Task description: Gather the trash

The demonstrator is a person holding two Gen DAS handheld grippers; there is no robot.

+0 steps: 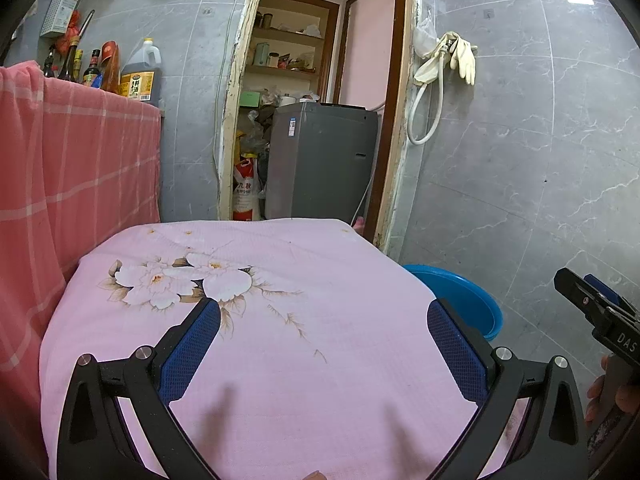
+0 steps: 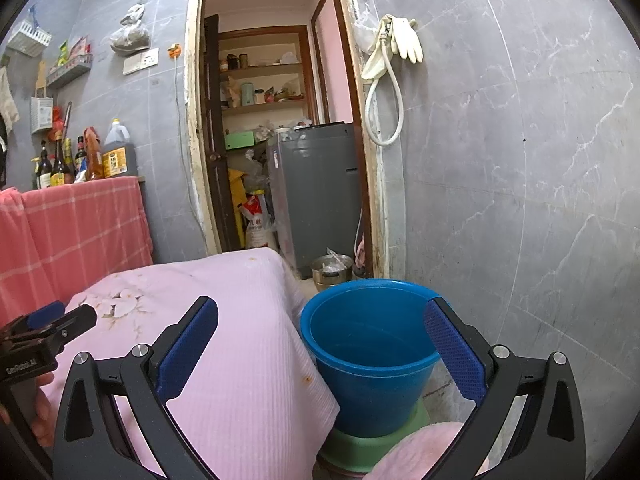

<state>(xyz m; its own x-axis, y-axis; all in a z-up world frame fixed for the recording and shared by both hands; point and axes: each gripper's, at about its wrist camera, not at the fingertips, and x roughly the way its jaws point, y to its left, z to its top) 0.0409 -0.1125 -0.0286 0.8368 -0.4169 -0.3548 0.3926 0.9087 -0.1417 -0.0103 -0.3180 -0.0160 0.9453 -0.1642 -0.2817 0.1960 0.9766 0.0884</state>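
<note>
Left gripper [image 1: 323,344]: spread wide, empty, hanging over the pink floral cloth [image 1: 260,320].
Right gripper [image 2: 321,346]: spread too, nothing pinched, blue bucket [image 2: 370,360] just ahead between its fingers.
Trash: none to be seen on the cloth, so no grip point or handling to call yet.
Bucket: looks empty, stands on a green base [image 2: 352,446], right beside the cloth's edge.
Beyond: small metal pot [image 2: 332,270] with something pale inside.

In the left wrist view, the right gripper [image 1: 576,292] is showing the white letters "DAS" on its black body. In the right wrist view, the left gripper [image 2: 72,316] is showing "GenRobot.AI". The yellow label on the oil jug [image 1: 140,74] and the printing on the white sack [image 1: 245,192] are carrying Chinese characters too small to read.
</note>
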